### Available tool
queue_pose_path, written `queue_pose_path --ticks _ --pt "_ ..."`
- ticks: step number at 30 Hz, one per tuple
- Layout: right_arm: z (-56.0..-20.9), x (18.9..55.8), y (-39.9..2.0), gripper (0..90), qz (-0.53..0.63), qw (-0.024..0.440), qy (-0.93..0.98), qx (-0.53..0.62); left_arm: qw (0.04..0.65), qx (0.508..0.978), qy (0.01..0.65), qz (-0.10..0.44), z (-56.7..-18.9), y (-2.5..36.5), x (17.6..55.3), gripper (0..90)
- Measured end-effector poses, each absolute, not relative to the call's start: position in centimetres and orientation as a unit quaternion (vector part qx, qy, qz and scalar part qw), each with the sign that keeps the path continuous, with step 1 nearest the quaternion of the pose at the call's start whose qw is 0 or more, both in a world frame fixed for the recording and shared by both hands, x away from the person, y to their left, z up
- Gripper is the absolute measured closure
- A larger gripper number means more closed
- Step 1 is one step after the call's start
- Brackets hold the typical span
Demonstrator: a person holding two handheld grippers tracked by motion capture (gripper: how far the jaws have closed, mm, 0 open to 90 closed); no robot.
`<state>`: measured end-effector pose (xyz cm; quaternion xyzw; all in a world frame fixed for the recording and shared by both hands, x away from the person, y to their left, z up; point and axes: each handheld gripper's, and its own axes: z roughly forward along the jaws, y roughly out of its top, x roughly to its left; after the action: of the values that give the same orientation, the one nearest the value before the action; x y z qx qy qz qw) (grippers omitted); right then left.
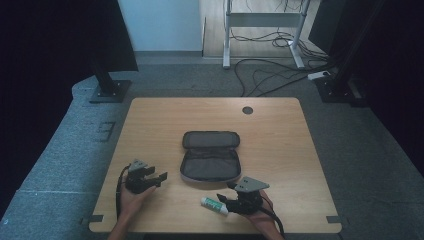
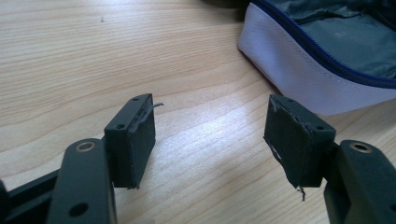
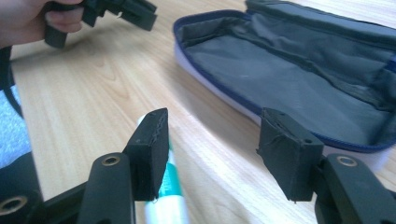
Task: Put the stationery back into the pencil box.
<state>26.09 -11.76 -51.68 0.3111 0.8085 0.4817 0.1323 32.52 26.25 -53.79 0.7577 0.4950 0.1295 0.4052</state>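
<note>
looking down from the high view, a light wooden table carries an unzipped pencil case lying flat, its lid folded back away from the person. the left gripper sits at the near left, held in the person's left hand, its jaws spread and pointing toward the case, which lies just beyond and to the right of its tips. the right gripper sits at the near right in the right hand, jaws spread and pointing left. a white tube with a green label lies on the table by its jaws, near the case's front edge but apart from it. a dark round grommet sits in the table's far edge.

in the left gripper view, the left gripper stands open above bare wood with nothing between its black pads. the pencil case, white-sided with a blue zip and grey lining, lies ahead and to the right of the right-hand jaw.

in the right gripper view, the right gripper is open and empty. the tube lies below and partly behind the left-hand jaw, outside the gap; whether they touch cannot be told. the open pencil case lies ahead and to the right. the left gripper shows far ahead at upper left.
</note>
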Motion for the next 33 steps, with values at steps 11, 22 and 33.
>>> queue_pose_path --ticks 11,22,33 --pt "-52.4 25.5 -10.1 44.5 0.465 0.114 0.827 0.295 0.400 0.760 0.497 0.123 -54.2 26.4 32.7 34.0" --pt "-53.5 25.4 -9.1 48.8 0.444 0.094 0.845 0.283 0.401 0.757 0.502 0.120 -54.3 26.7 32.8 34.0" --pt "-54.6 25.4 -8.2 52.4 0.406 0.098 0.866 0.274 0.402 0.758 0.502 0.112 -54.4 26.7 32.9 33.9"
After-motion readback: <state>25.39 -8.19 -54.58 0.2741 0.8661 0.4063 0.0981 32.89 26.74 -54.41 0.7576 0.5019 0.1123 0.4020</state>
